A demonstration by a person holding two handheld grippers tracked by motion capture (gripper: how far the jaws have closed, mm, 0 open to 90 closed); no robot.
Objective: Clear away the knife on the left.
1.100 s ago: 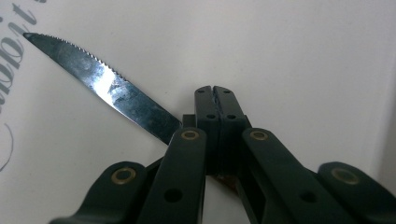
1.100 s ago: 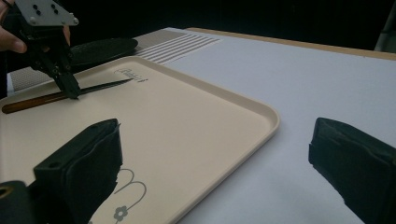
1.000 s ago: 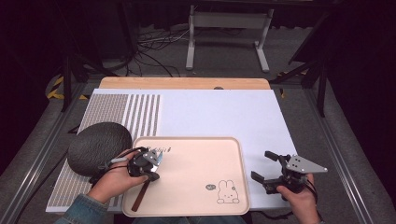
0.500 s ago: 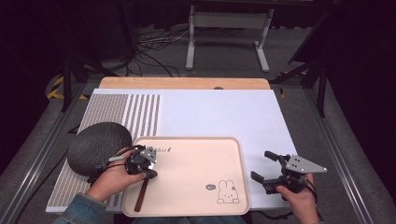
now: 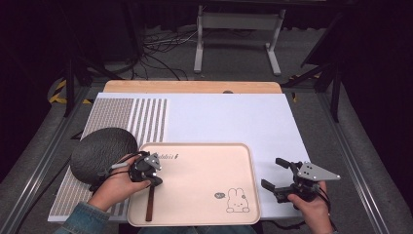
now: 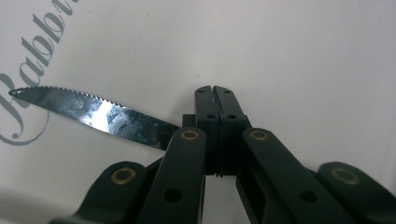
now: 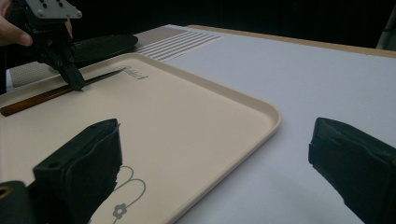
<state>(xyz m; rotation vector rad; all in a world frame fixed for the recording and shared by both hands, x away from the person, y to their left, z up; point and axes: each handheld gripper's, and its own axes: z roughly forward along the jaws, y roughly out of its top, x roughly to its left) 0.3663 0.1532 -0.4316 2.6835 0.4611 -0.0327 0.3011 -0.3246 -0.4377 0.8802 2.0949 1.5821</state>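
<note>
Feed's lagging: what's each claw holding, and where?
Left claw is shut on the knife where blade meets handle. Right claw is open and holds nothing.

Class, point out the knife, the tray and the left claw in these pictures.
knife (image 6: 93,112), left gripper view, on the serrated blade.
tray (image 5: 204,195), high view, on its bare middle.
left claw (image 7: 77,84), right gripper view, at the tips, shut beside the knife.

black jaws, brass rivets | grey three-cornered plate (image 5: 315,171) | denim sleeve (image 5: 84,219)
</note>
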